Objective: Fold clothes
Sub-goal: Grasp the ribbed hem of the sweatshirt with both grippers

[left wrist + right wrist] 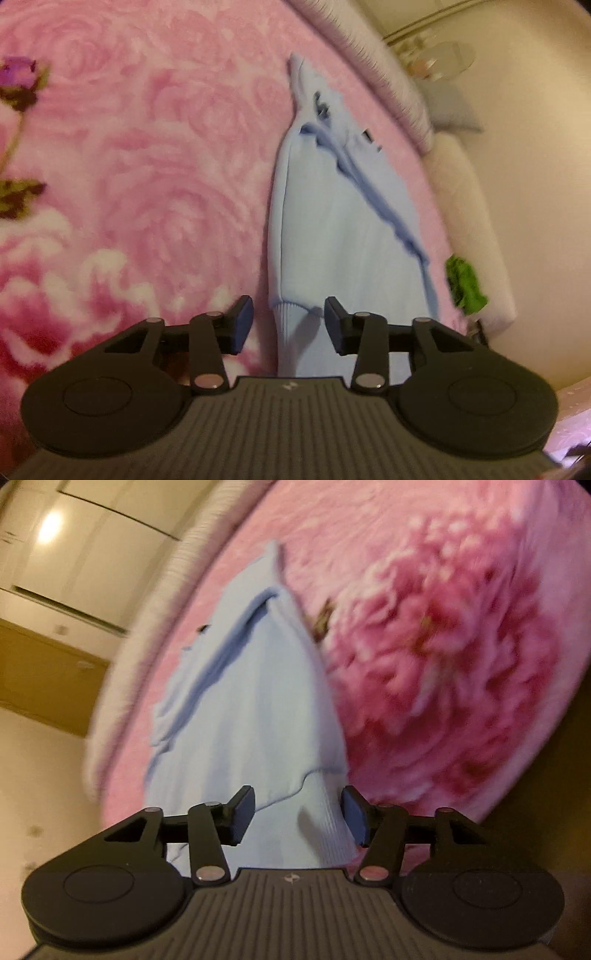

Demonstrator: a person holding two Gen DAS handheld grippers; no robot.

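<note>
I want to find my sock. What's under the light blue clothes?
The light blue garment lies on a pink floral blanket, which shows all around it. Anything directly beneath the cloth is covered, so a sock there can't be seen.

Pink rose-print blanket (147, 147) over the bed, big magenta bloom (443, 657) in right wrist view. Green crumpled scrap (464, 284) on pale ledge (476, 229) beside bed edge; round glass tabletop (443, 59) farther back, blurred. White wardrobe panels (74, 546) and tan wooden panel (40, 672) on far wall.
</note>
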